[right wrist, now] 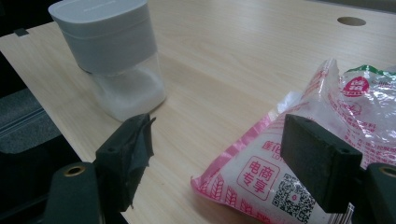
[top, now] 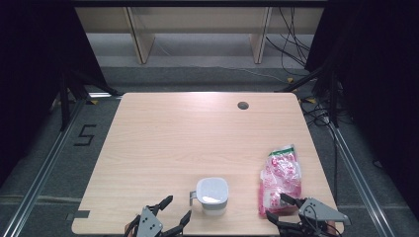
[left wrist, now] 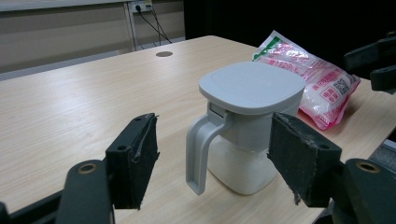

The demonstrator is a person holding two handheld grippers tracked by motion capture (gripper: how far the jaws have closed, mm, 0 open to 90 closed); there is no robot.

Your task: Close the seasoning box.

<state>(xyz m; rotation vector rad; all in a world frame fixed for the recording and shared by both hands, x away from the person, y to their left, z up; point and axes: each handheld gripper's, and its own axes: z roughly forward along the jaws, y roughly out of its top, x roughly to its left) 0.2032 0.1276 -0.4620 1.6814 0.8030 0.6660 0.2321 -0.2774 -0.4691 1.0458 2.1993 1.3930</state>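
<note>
One table (top: 163, 133) bears two things: one jug and one bag. Left gripper (top: 174, 215), at the near table edge: jaws spread wide, nothing between the pads, aimed at the jug just ahead. Jug (top: 212, 195): one, upright near the front edge, grey lid (left wrist: 252, 86) closed on top, clear lower body partly filled with a white granular or powdery substance; its single handle (left wrist: 200, 149) points left, toward the left gripper. Bag (top: 279, 178): one, pink-and-white plastic, sealed, holding white contents, lying flat to the right of the jug, long axis running from near edge to far. Right gripper (top: 281, 208): jaws apart, hovering at the bag's near end, not clamping it.
</note>
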